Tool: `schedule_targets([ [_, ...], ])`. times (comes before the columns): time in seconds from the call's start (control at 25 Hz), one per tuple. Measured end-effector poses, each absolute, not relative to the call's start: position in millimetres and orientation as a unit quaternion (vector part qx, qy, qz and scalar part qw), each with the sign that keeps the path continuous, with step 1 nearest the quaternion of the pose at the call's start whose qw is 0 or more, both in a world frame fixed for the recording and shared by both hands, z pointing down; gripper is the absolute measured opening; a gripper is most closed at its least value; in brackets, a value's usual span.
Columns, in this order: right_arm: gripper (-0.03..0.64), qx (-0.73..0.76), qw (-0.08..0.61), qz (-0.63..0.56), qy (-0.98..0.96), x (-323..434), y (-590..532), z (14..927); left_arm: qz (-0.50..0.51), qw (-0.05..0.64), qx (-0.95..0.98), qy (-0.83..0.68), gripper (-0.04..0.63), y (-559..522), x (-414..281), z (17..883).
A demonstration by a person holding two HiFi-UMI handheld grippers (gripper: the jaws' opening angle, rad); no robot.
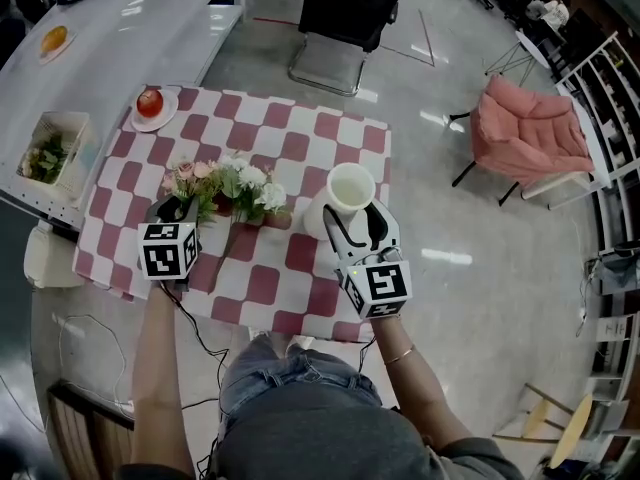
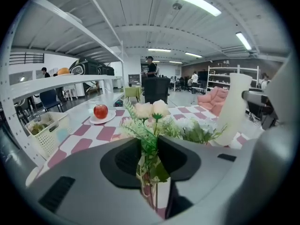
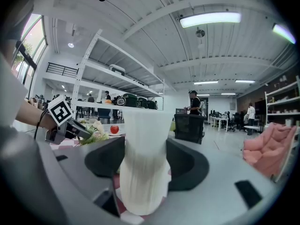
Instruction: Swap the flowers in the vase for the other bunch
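Observation:
A bunch of pale pink roses lies on the checked tablecloth, heads pointing away from me. My left gripper is low over its stems. In the left gripper view the jaws stand slightly apart around the stems, with cloth showing beside them, so they are open. A second bunch with white flowers lies just right of the first, stems towards me. The empty white ribbed vase stands upright at the table's right. My right gripper is shut on its narrow waist, pads on both sides.
A red apple on a small plate sits at the table's far left corner. Left of the table runs a white counter with a basket and an orange. A black chair stands behind the table, and a pink chair to the right.

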State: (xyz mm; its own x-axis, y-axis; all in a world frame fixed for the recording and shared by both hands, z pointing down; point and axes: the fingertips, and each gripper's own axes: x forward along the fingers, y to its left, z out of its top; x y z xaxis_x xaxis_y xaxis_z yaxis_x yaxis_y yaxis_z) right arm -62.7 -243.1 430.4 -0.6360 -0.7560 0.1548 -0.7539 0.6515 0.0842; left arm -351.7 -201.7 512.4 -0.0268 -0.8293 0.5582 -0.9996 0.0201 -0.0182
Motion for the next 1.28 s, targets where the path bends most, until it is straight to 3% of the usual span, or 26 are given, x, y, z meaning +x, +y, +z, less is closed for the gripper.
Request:
schedule_targets([
  [0.32,0.279,0.421,0.085,-0.004,-0.903,-61.2,-242.5,430.3,0.149,0.2,0.657,-0.711,0.216,-179.4,-362.5,483.2],
  [0.48,0.279,0.421,0.085,-0.005,-0.903,-61.6,-242.3,430.6,0.128,0.189,0.674,-0.703,0.218,-171.6,-351.2,460.0],
  [0.8,0.279,0.423,0.087,-0.003,-0.902,-61.1,-243.3,431.4,0.185,0.246,0.745,-0.591,0.213,-195.9,-270.1,494.4],
  [1.04,0.279,0.429,0.087,-0.001,-0.899,-61.0,-242.7,432.2,0.243,0.293,0.731,-0.566,0.215,-214.7,-254.8,546.6],
  [1.28,0.279,0.431,0.087,-0.002,-0.898,-60.6,-243.9,431.2,0.264,0.307,0.725,-0.557,0.273,-217.9,-243.4,573.0],
])
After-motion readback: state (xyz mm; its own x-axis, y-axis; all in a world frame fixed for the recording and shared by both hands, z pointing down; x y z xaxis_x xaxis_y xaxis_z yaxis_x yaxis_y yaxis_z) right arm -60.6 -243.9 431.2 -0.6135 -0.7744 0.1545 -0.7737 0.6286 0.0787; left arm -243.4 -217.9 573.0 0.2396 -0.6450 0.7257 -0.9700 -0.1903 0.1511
